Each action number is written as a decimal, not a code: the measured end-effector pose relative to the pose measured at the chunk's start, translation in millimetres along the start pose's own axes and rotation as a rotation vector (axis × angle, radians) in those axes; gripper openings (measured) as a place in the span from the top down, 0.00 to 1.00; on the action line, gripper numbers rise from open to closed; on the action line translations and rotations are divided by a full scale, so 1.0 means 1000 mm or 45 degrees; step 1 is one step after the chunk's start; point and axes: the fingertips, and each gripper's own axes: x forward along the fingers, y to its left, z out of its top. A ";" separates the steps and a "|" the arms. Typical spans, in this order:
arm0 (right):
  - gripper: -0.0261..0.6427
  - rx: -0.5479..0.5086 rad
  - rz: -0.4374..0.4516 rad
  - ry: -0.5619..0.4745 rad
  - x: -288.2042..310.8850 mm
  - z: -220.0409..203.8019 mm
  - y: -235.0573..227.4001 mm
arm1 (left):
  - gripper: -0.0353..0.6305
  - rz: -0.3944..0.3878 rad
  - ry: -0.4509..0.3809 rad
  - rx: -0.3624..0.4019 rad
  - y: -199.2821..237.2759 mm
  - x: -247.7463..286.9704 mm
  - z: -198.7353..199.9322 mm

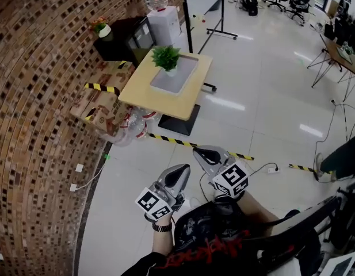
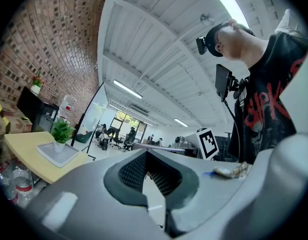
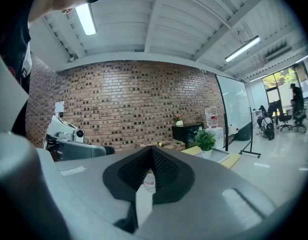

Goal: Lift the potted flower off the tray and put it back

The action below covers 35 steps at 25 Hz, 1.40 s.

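the potted flower (image 1: 166, 58) is seen standing upright on the grey tray (image 1: 183, 78), near the tray's far corner on the side towards the brick wall (image 1: 33, 108). the tray is laid flat on the pale yellow table (image 1: 147, 92), which is set close to that wall. both grippers are held low and close to the person's body, well apart from the table, with a stretch of shiny floor (image 1: 269, 108) between them and it. the left gripper (image 1: 182, 170) is shown with its jaws brought together and nothing is caught between them; in the left gripper view only the floor is glimpsed through the thin slit below the tips. the right gripper (image 1: 201, 152) is likewise closed, its ribbed pads meeting at the tips with nothing held. the two grippers are kept just beside each other, the right a little further forward, both pointed roughly towards the table. neither the flower nor the tray is touched by anything. beyond the table a black cabinet (image 1: 124, 40) is placed against the wall with a small flower pot (image 1: 102, 29) on top, and a white water dispenser (image 1: 164, 23) is set beside it. cardboard boxes (image 1: 102, 94) and clear plastic bottles (image 1: 134, 126) are piled at the table's wall side, and yellow-and-black tape (image 1: 183, 144) is laid across the floor.
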 end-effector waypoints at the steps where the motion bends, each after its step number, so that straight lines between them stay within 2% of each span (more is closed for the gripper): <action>1: 0.96 -0.006 0.009 0.006 0.005 0.000 0.003 | 0.95 0.011 -0.012 -0.002 0.003 -0.004 0.003; 7: 0.96 -0.038 -0.001 -0.006 0.002 0.013 0.002 | 0.95 -0.006 -0.024 -0.012 0.002 0.003 0.004; 18: 0.96 -0.020 -0.007 -0.006 -0.005 0.012 -0.002 | 0.95 -0.009 -0.010 -0.009 -0.003 0.007 0.004; 35: 0.96 -0.030 0.015 -0.011 -0.002 0.013 -0.005 | 0.95 0.026 -0.020 -0.012 0.006 0.008 0.003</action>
